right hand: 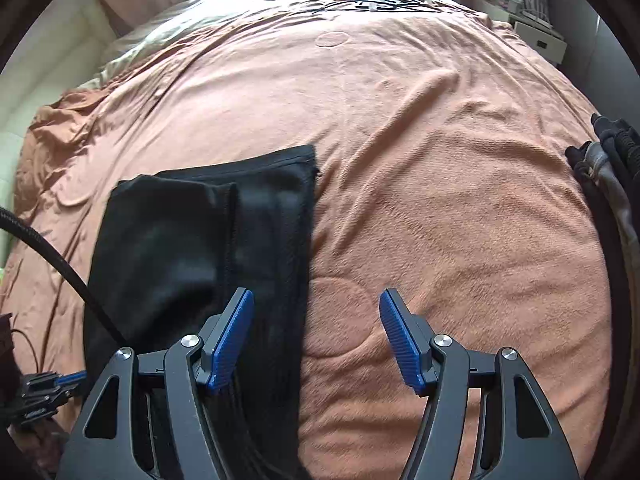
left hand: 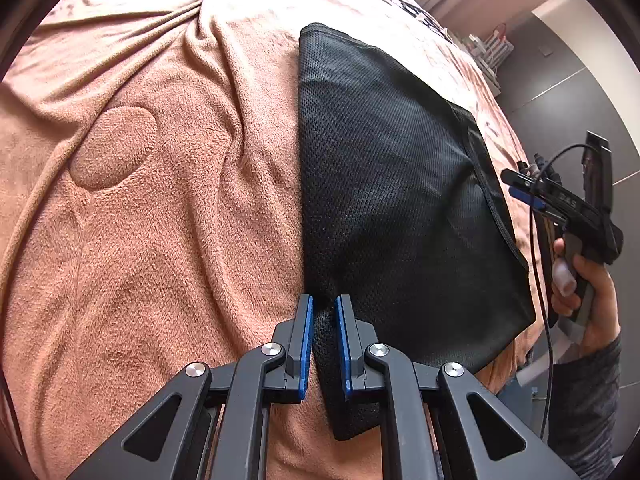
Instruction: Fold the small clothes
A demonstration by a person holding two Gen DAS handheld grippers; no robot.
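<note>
L hand-held gripper point(left hand: 324, 312) pinches black garment point(left hand: 392, 184) edge — R hand-held gripper point(right hand: 316, 320) wide apart.

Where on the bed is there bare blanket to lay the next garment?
Free: the wide blanket between the black mesh garment and the dark clothes pile at the bed's right edge, plus the far stretch toward the pillows. Crowded: the near-left, where the left tool pinches the garment.

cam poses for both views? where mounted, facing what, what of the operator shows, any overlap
Left wrist: on the left gripper, facing along its fingers, which pinch the black garment on the blanket; right gripper and hand at right.
Right wrist: on the right gripper, open above the blanket, garment at left; no hand visible.
Shared: garment, blanket.
</note>
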